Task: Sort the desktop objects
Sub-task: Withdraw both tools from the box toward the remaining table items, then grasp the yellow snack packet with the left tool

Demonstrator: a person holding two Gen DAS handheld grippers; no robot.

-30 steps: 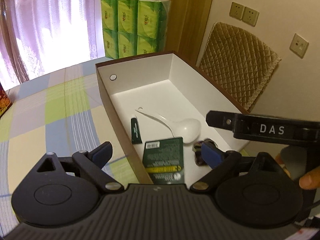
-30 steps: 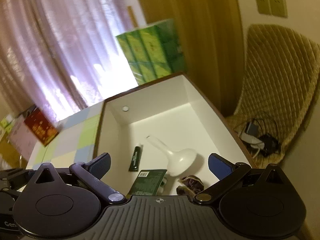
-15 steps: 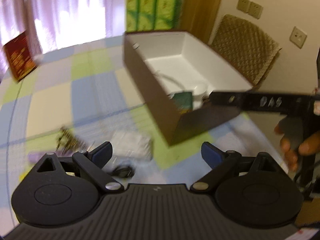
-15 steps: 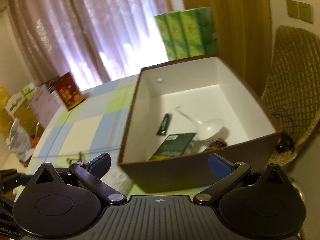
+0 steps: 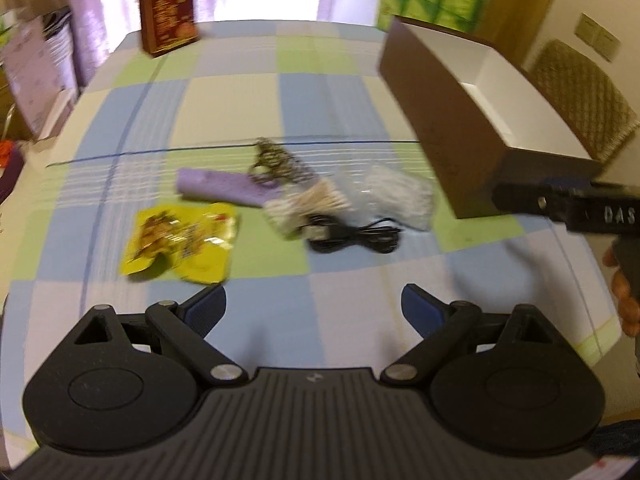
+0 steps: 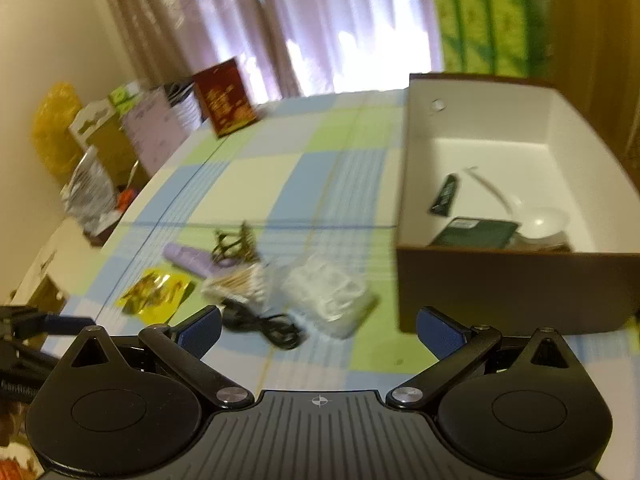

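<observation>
Both tools, left tool [image 5: 313,300] and right tool [image 6: 318,326], hang released. Your crinkly yellow foil snack packet [image 5: 182,242] lies on the checked tabletop [image 5: 240,92]: light, slippery; pinch one edge.

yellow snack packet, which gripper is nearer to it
Left. The left gripper hovers just short of the yellow snack packet; the right gripper sits farther right, toward the brown box.

Motion blur smears the clear plastic bag [image 5: 394,196] and the bundle of thin sticks [image 5: 308,204], contents unreadable; in the right view the near wall of the brown box [image 6: 516,292] hides the lower parts of the green card [image 6: 476,232] and white spoon [image 6: 540,222]
</observation>
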